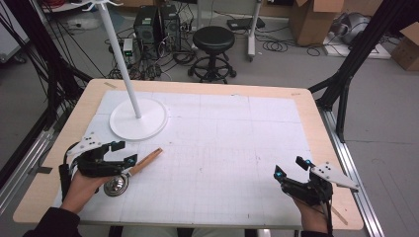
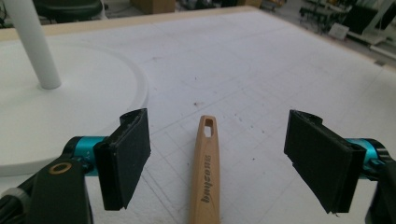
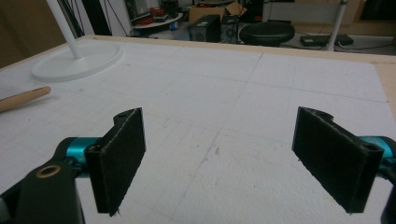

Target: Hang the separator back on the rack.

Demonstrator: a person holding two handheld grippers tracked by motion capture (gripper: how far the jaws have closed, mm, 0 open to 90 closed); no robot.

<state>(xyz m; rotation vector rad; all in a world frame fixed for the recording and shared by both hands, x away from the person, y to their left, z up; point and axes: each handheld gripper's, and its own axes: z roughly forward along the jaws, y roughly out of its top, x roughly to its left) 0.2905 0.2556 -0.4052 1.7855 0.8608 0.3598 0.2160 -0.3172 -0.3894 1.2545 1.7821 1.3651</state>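
Note:
A utensil with a wooden handle (image 1: 146, 160) and a round metal head (image 1: 117, 186) lies on the white mat near the table's front left. My left gripper (image 1: 124, 153) hovers over the handle, held by a hand. In the left gripper view the handle (image 2: 205, 172), with a slot near its end, runs up between the two black pads (image 2: 126, 158) of the left gripper (image 2: 217, 135) without touching either; the jaws stand wide apart. My right gripper (image 1: 290, 167) rests at the front right, open, with bare mat between the jaws of the right gripper (image 3: 219, 135).
A white stand with a round base (image 1: 138, 118) and a thin leaning pole (image 1: 118, 54) occupies the mat's back left. The wooden table rim (image 1: 197, 85) frames the mat. Beyond the table are a black stool (image 1: 213, 44), computers, cables and cardboard boxes.

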